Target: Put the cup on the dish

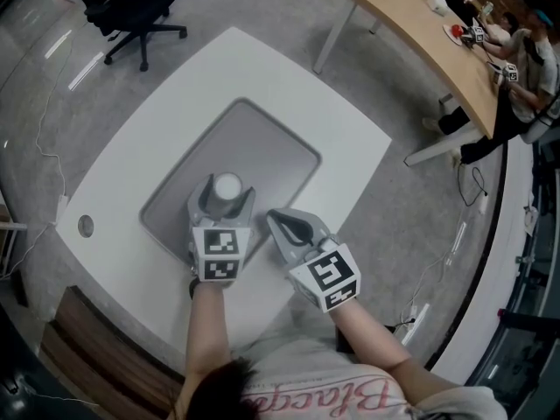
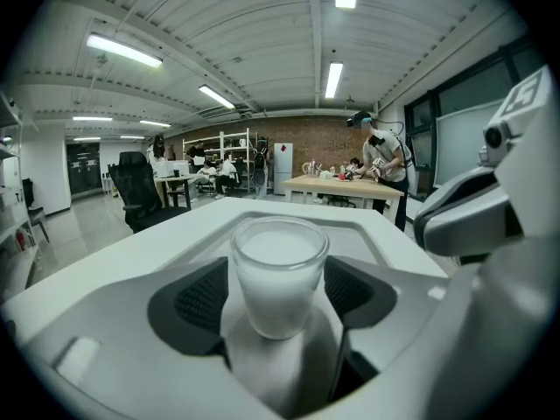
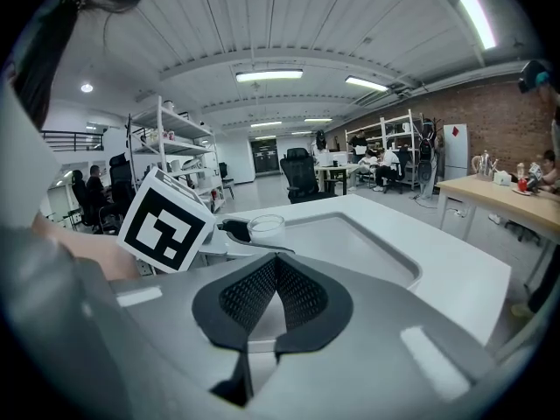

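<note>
White cup (image 1: 227, 185) half hidden between left tongs (image 1: 226, 191).

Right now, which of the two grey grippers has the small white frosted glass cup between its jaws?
The left gripper: the white frosted glass cup stands between its spread jaws. The right gripper has its jaws closed together on nothing.

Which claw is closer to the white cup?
Left. The left gripper has the cup between its open jaws; the right gripper, shut, is apart, to the cup's right.
</note>
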Tool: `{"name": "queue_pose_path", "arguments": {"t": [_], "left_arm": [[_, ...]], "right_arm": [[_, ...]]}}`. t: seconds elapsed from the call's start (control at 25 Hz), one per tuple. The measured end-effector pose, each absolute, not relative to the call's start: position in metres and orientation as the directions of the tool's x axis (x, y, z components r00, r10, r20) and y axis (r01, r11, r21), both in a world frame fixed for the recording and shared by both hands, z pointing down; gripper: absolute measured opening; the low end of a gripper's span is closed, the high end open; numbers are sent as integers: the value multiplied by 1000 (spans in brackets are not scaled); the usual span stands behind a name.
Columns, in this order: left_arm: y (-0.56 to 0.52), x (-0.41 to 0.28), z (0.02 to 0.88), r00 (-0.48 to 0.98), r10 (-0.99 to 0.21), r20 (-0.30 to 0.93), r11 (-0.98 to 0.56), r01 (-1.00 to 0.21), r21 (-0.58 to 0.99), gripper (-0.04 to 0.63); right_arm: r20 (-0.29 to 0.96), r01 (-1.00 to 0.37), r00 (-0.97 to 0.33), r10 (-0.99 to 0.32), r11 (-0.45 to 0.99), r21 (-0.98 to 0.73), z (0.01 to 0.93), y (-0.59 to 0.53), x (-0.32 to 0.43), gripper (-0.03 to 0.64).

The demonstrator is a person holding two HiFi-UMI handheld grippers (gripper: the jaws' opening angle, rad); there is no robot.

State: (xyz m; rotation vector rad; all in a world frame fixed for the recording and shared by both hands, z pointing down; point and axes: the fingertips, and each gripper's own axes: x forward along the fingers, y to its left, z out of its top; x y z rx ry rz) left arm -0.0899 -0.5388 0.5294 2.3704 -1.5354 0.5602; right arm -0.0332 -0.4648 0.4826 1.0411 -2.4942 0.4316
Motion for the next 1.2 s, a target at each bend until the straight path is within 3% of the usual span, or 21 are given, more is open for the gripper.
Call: {"name": "queue_pose_path", "arguments": {"t": [0.64,0.88,0.96,1.2], "left_arm": [[-487,-95,491,304,-857,417,-346,-938,-27,336],[-452,-94,467,261,-880,397,-307,-950,-56,140],[-439,-97,459,226,-893,389,-276,-958,-77,0],[-401,-92,435,240,-901,362,-286,-955,-78,-2]], "right_arm": [[374,-686,-701,-607,717,-121,443,-432,-32,2],[344,-677,-714,-610,726,-119,426,-411,-27,2],[334,-666,-724,-604,737,-111,421,-402,-29,2],[317,-629,-751,-579,774,-75,404,-374,-33,2]]}}
